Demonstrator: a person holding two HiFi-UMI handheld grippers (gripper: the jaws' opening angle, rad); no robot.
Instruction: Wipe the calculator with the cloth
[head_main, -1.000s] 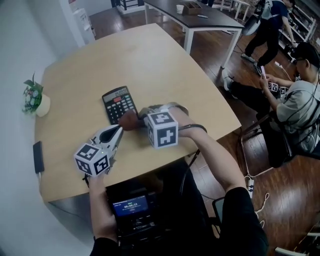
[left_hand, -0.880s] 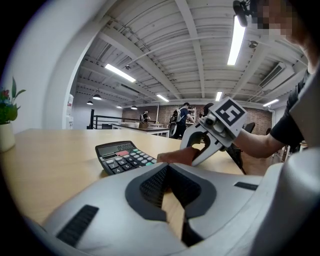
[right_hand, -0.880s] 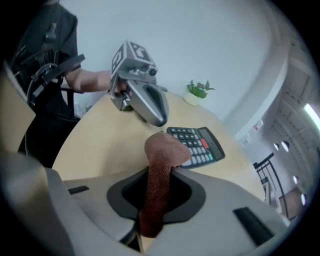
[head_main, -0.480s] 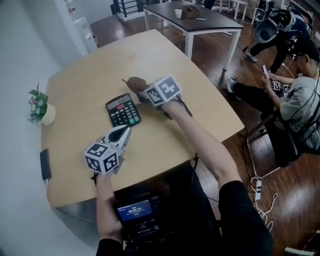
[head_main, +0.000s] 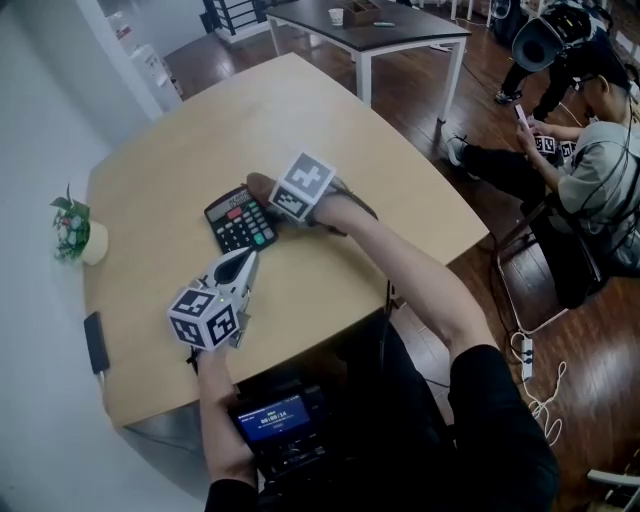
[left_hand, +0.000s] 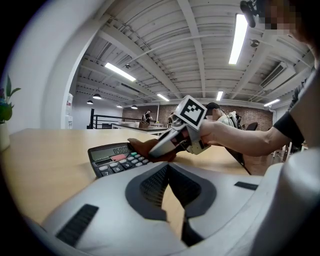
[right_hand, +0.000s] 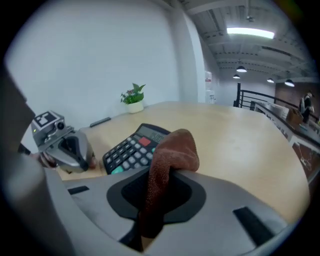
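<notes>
A black calculator (head_main: 238, 219) lies flat on the light wooden table (head_main: 180, 150). My right gripper (head_main: 268, 192) is shut on a brown cloth (head_main: 260, 184), which rests at the calculator's far right corner. In the right gripper view the cloth (right_hand: 171, 159) hangs bunched out of the jaws, with the calculator (right_hand: 131, 149) just beyond it. My left gripper (head_main: 243, 264) is shut and empty, low over the table just in front of the calculator. From the left gripper view I see the calculator (left_hand: 116, 158), the cloth (left_hand: 144, 148) and the right gripper (left_hand: 165, 145) ahead.
A small potted plant (head_main: 74, 229) stands at the table's left edge, and a dark phone (head_main: 96, 342) lies near the front left edge. A dark table (head_main: 370, 28) stands behind. A seated person (head_main: 590, 170) and a chair (head_main: 545, 290) are to the right.
The right gripper carried the cloth from the calculator's near right corner to the far side, rolling its wrist, and now sits at the far right corner. The left gripper stayed put.
</notes>
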